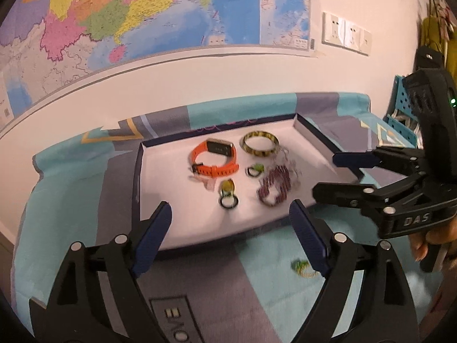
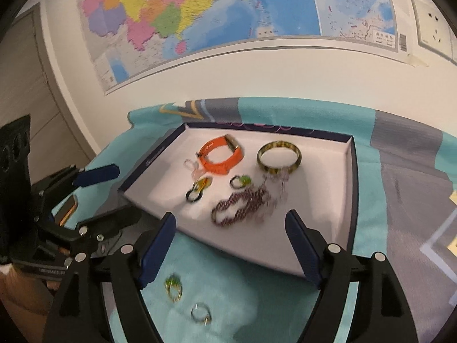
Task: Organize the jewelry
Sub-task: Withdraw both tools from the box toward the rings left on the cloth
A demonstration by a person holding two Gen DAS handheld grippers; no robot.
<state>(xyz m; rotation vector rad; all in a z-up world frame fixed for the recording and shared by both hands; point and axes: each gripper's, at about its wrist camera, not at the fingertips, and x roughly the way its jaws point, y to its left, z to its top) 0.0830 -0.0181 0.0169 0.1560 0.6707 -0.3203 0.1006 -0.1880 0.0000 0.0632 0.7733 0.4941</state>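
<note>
A white-lined tray with a dark blue rim (image 1: 139, 171) (image 2: 354, 188) lies on the patterned cloth. In it are an orange watch band (image 1: 214, 168) (image 2: 221, 168), a yellow-black bangle (image 1: 260, 154) (image 2: 298, 157), a purple beaded bracelet (image 1: 281, 177) (image 2: 248, 200), a green-stone ring (image 1: 258, 167) (image 2: 245, 179) and a yellow-stone ring (image 1: 227, 185) (image 2: 204, 183). Outside the tray, near its front edge, lie a green ring (image 1: 304, 268) (image 2: 171, 281) and a silver ring (image 2: 206, 319). My left gripper (image 1: 230, 208) (image 2: 122, 190) and right gripper (image 2: 230, 217) (image 1: 327, 175) hover at the tray's front, both open and holding nothing.
Teal and grey cloth (image 1: 71, 185) covers the table up to the wall. A map (image 1: 142, 14) and wall sockets (image 1: 345, 33) hang behind. A blue perforated basket (image 1: 400, 125) stands at the right end. A person's hand (image 1: 428, 240) holds the right gripper.
</note>
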